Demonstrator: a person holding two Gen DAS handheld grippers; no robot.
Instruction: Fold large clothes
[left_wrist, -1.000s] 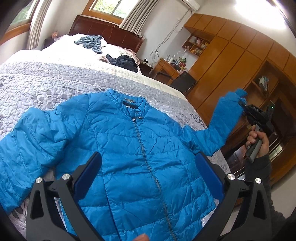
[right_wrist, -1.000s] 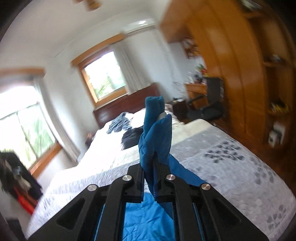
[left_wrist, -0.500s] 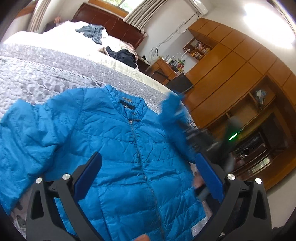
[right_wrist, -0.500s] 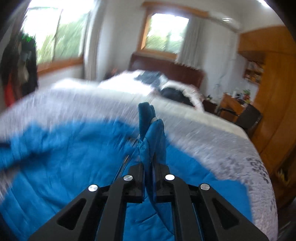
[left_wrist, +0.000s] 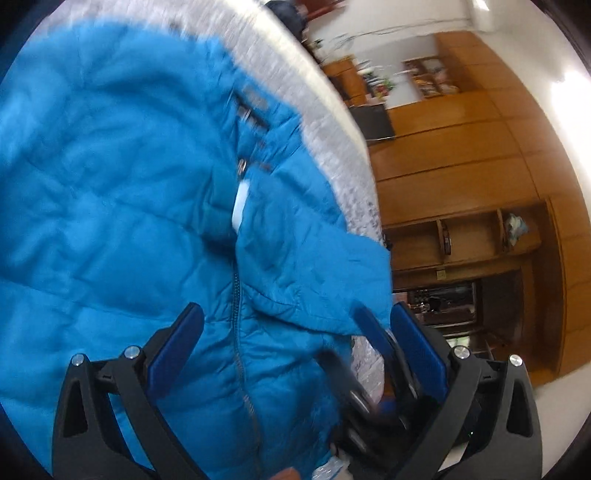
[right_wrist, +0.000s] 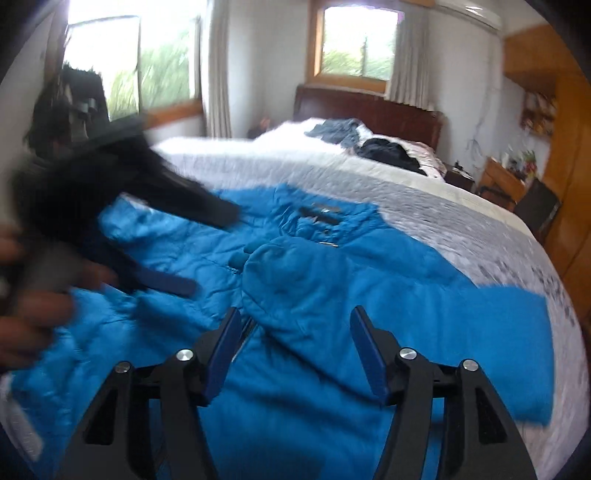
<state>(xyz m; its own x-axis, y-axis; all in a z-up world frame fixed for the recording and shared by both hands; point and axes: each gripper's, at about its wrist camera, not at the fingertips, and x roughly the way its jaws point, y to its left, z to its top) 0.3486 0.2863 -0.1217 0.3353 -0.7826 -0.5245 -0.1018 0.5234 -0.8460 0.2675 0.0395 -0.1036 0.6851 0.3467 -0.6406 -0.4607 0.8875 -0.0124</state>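
Note:
A bright blue quilted jacket lies front-up on the bed, zipped. Its right sleeve is folded across the chest, cuff near the collar. My right gripper hangs open just above that sleeve, holding nothing. My left gripper is open too, low over the zip and the folded sleeve. The right wrist view shows the left gripper blurred at the left, with a hand on its handle. The right gripper appears blurred beside my left gripper's right finger.
The grey quilted bedspread runs around the jacket. Dark clothes lie near the wooden headboard. A wooden wardrobe with shelves stands off the bed's right side, with a dark chair by a desk.
The right gripper swung the held sleeve from the air over the chest, let it go and opened. The left gripper dropped closer to the jacket and tilted.

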